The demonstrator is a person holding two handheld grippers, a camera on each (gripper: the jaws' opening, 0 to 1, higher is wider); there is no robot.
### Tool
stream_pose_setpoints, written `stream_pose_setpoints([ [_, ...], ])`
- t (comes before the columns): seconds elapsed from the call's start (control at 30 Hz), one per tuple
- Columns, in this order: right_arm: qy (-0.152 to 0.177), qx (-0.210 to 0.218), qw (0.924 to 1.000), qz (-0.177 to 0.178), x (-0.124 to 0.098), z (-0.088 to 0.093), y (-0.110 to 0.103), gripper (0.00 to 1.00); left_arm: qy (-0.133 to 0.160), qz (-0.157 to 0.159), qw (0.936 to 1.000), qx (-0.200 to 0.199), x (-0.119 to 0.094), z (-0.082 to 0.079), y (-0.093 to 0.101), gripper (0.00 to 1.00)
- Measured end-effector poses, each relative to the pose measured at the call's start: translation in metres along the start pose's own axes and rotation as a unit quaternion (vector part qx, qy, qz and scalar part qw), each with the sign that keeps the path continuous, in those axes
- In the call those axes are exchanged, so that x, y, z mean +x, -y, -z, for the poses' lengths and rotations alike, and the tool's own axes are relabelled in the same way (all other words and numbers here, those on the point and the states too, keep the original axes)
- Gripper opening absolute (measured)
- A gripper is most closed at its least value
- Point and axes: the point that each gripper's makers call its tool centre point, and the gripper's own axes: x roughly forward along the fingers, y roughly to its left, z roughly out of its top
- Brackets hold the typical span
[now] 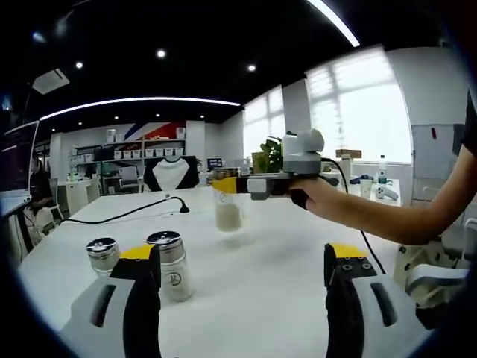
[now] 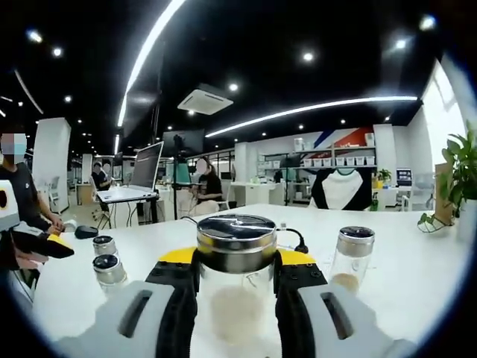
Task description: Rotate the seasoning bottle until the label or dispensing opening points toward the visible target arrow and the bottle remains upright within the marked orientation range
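**Q:** Right gripper view first: where is the seasoning bottle?

**A:** The seasoning bottle (image 2: 235, 280), clear glass with a steel lid and pale powder in its lower part, stands upright between the right gripper (image 2: 236, 287) jaws. Both yellow-tipped jaws press against its sides, clamped on it. In the left gripper view the same bottle (image 1: 229, 209) is held just above the white table (image 1: 283, 253) by that gripper (image 1: 223, 185), with a hand (image 1: 317, 195) behind it.

**Q:** And the left gripper?

**A:** The left gripper (image 1: 242, 272) has its jaws wide apart with nothing between them, low over the table.

**Q:** What else is on the table?

**A:** Two small steel-capped shakers (image 1: 173, 265) stand near the left jaw, another glass jar (image 2: 352, 257) sits to the right of the held bottle, and a black cable (image 1: 134, 212) runs across the far side.
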Motion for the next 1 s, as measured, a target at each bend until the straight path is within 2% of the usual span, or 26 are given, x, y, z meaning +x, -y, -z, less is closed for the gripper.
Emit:
stream_pose_setpoints([
  [0.3, -0.001, 0.002, 0.9999, -0.01, -0.018, 0.002, -0.015, 0.37, 0.008, 0.018, 0.9997, -0.016, -0.001, 0.0, 0.007, 0.96],
  [0.53, 0.003, 0.008, 0.9996, -0.027, -0.032, 0.002, -0.026, 0.37, -0.001, 0.037, 0.9993, -0.009, 0.003, 0.004, 0.017, 0.96],
  [1.0, 0.018, 0.023, 0.9987, -0.043, -0.058, -0.002, -0.049, 0.37, -0.007, 0.054, 0.9985, -0.009, 0.008, 0.007, 0.028, 0.95],
])
